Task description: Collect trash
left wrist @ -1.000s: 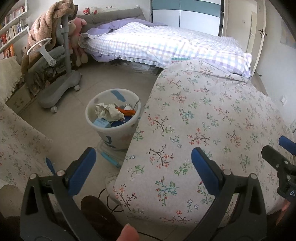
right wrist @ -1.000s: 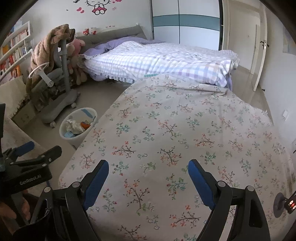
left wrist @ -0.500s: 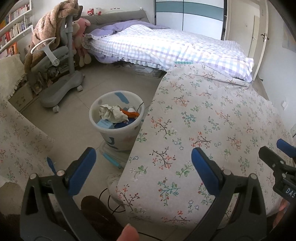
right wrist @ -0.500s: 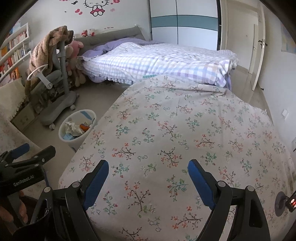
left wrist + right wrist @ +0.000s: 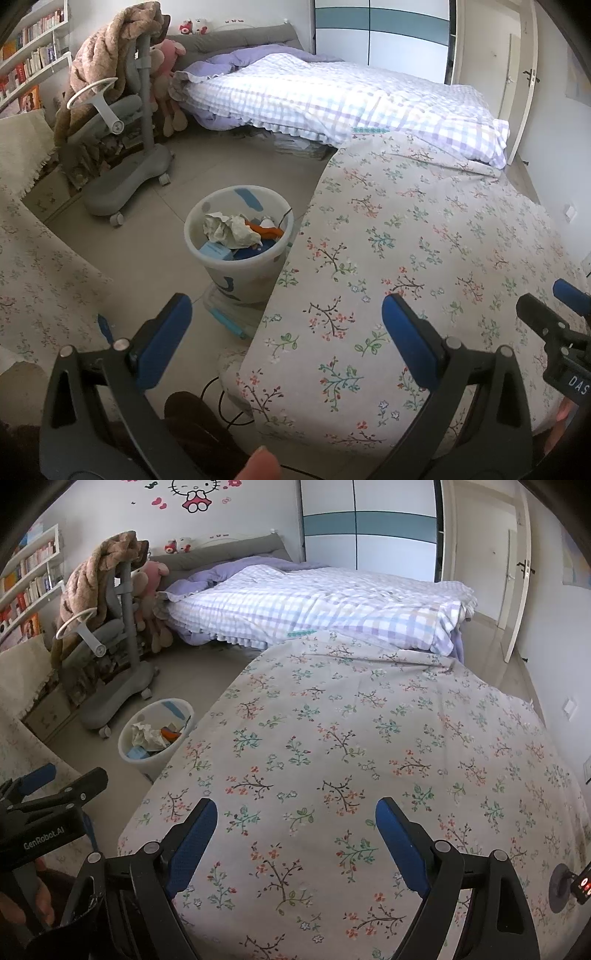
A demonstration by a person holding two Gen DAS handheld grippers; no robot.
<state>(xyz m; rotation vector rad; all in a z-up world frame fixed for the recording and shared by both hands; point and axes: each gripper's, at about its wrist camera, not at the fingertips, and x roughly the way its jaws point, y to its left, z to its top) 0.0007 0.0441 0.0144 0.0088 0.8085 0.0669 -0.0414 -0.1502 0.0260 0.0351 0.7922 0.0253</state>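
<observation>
A white waste bin (image 5: 236, 266) stands on the floor beside the floral-cloth table (image 5: 424, 258). Inside it lie crumpled paper (image 5: 229, 229), an orange scrap and blue packets. My left gripper (image 5: 288, 325) hovers open over the table's left edge, nothing between its blue pads. In the right wrist view the bin (image 5: 147, 753) sits at the left, and my right gripper (image 5: 295, 830) hangs open above the bare floral cloth (image 5: 351, 738). Each gripper shows at the edge of the other's view.
A grey wheeled chair (image 5: 122, 147) draped with a brown blanket stands behind the bin. A checked bed (image 5: 332, 99) fills the back of the room. A cable (image 5: 221, 406) and a clear lidded box (image 5: 229, 314) lie on the floor under the table edge.
The left wrist view has shifted slightly, so the bin sits a little further right and lower in the frame. Both grippers stay open and in place.
</observation>
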